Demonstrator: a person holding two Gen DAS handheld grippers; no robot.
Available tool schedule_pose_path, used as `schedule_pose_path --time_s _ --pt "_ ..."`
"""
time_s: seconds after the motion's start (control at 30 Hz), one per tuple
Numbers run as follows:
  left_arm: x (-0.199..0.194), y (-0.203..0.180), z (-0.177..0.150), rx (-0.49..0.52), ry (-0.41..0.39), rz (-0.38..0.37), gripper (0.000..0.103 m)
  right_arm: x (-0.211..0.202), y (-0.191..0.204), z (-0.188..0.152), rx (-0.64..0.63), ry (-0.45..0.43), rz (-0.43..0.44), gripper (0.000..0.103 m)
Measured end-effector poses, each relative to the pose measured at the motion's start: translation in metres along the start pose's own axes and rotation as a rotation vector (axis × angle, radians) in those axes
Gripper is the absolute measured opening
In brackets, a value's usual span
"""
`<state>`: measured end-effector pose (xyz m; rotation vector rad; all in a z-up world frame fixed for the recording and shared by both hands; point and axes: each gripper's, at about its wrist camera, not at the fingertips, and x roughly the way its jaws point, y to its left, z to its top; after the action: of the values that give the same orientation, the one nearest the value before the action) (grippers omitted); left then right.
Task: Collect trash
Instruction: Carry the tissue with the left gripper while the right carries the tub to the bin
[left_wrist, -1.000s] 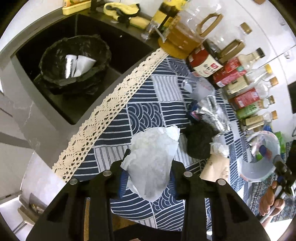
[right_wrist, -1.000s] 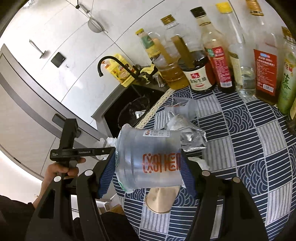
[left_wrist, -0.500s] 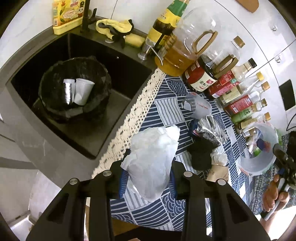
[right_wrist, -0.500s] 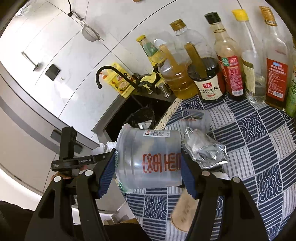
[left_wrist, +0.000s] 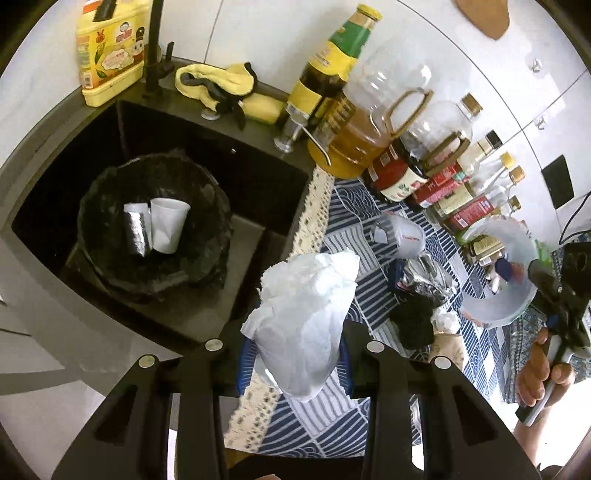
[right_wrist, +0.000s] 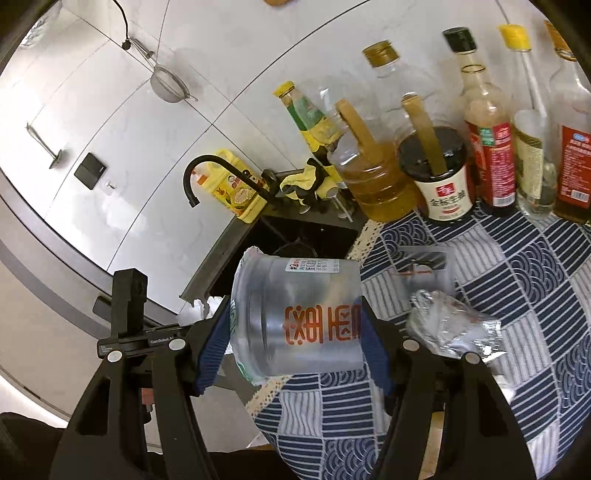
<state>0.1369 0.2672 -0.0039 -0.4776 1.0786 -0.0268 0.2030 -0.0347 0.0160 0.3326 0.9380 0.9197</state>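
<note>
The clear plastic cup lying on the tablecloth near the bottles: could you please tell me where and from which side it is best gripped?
Probably across the middle of its round wall, coming down from above. The clear cup lies on its side on the tablecloth, so its curved sides face outward.

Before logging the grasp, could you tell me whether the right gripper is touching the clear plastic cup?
Touching: the right wrist view shows the right gripper with both blue pads pressed against the clear plastic cup.

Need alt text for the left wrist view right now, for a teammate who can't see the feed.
The left gripper clamps a crumpled white plastic bag above the patterned tablecloth's lace edge. Ahead-left, a black-lined trash bin in the dark sink holds a white paper cup.
</note>
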Motion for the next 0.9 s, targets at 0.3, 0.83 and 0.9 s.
schedule_pose_path --time_s 0.3,0.83,0.9 --pt "-0.019 0.053 0.023 -0.026 -0.039 0.017 0.034 0.044 0.027 0.012 -0.005 0.009 0.014 0.065" --pt "-0.047 0.137 0.071 -0.068 -0.068 0.068 0.034 0.177 0.084 0.037 -0.021 0.104 0.043 0.065" --pt "-0.045 0.146 0.078 -0.065 -0.065 0.073 0.034 0.198 0.095 0.039 -0.046 0.116 0.021 0.065"
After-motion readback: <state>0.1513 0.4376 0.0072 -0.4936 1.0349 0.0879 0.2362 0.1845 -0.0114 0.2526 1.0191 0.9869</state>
